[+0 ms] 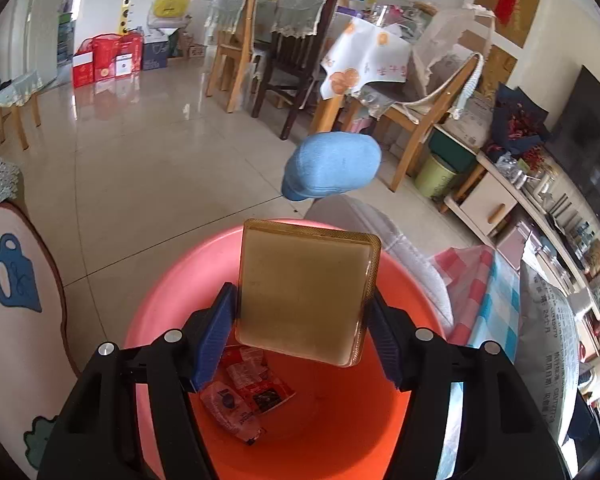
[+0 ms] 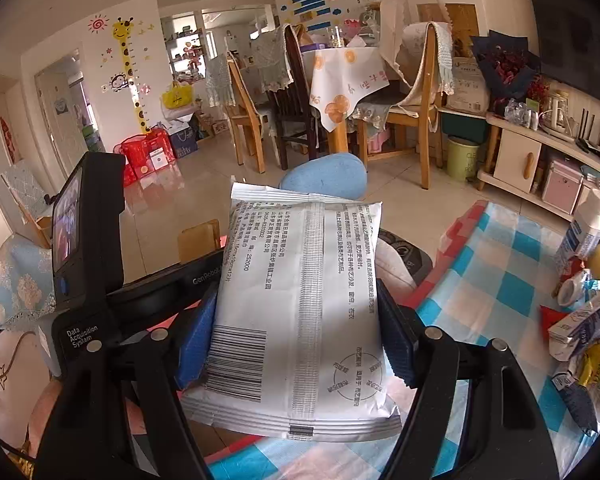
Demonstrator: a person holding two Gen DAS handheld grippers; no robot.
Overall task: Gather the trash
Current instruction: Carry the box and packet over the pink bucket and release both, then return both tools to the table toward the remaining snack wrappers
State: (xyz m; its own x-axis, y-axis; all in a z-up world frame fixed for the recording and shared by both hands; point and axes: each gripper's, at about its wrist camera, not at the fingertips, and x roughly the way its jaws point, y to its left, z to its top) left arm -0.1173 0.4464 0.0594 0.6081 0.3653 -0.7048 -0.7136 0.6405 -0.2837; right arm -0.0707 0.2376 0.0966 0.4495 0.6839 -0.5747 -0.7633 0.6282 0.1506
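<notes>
- While both grippers carry a piece of trash, I read the scene from left to right, starting with the left wrist view.
- At the far left of that view I see a cushion (image 1: 16, 280) with a blue cup print; its lower part is cut off by the frame edge.
- The left gripper (image 1: 300, 320) is closed on a brown translucent tray (image 1: 306, 292), the blue pads pressing its two side edges, so the tray stands upright in front of the camera.
- I hold the tray directly above the orange bucket (image 1: 388, 420), which I judge to be the collection bin; this position lets the tray fall inside on release.
- Wrappers (image 1: 246, 396) already lie on the bucket floor; the tray and the left finger hide part of them, so I cannot count them.
- A blue foot-shaped object (image 1: 332, 170) lies beyond the bucket; I cannot tell what it is.
- In the right wrist view, the left unit's camera body (image 2: 86, 240) appears at the left, confirming that the two grippers work side by side.
- The right gripper (image 2: 300, 332) is clamped on a white printed pouch (image 2: 300, 312), held by its side edges and waiting its turn, in my judgement.
- The pouch blocks the bucket almost entirely from this view.
- At the far right, more packaging (image 2: 584, 336) rests on the checked cloth (image 2: 488, 280), partly cropped; I judge it remains to be collected.
</notes>
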